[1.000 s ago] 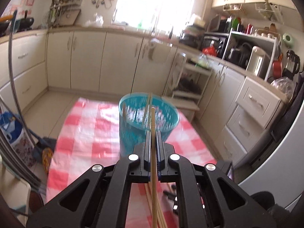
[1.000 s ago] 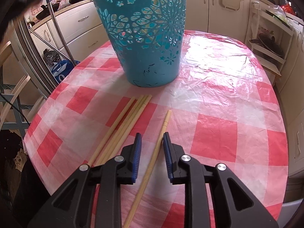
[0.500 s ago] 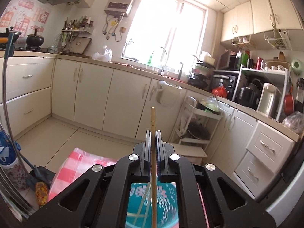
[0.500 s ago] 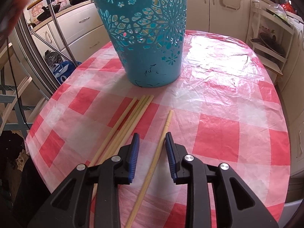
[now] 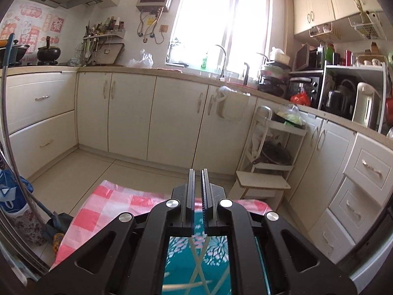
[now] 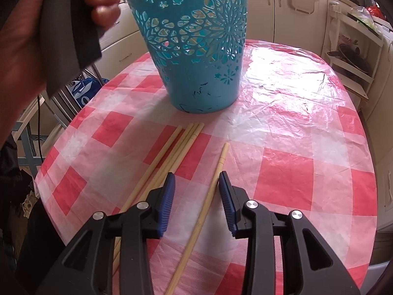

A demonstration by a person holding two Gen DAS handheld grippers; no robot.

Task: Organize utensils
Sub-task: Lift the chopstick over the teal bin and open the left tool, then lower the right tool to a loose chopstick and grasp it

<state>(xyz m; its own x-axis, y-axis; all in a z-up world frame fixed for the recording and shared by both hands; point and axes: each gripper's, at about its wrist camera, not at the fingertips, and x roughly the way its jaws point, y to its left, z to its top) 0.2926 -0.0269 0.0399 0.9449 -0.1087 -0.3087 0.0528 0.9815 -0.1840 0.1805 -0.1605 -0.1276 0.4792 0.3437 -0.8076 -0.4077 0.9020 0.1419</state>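
Observation:
A teal cut-out basket (image 6: 196,49) stands upright on the red-checked tablecloth (image 6: 294,172). A bundle of bamboo chopsticks (image 6: 181,142) lies in front of it, with a single chopstick (image 6: 216,172) to their right. My right gripper (image 6: 196,179) hovers low over that single chopstick, which lies on the cloth between its opening jaws with neither pad touching it. My left gripper (image 5: 197,172) is shut with nothing between its pads, held above the basket (image 5: 216,253). Chopsticks (image 5: 196,268) lean inside the basket below it. A hand (image 6: 22,49) holds the left gripper's handle at the upper left of the right wrist view.
Cream kitchen cabinets (image 5: 127,118) run along the far walls, with a white shelf trolley (image 5: 270,159) at the right. A metal chair frame (image 5: 7,123) and a blue bag (image 6: 83,91) stand left of the table. The cloth's right half (image 6: 307,98) holds nothing.
The chopstick that stood between the left gripper's pads is gone from them, and the left gripper has moved forward over the basket. The right gripper's jaws have spread wider around the single chopstick.

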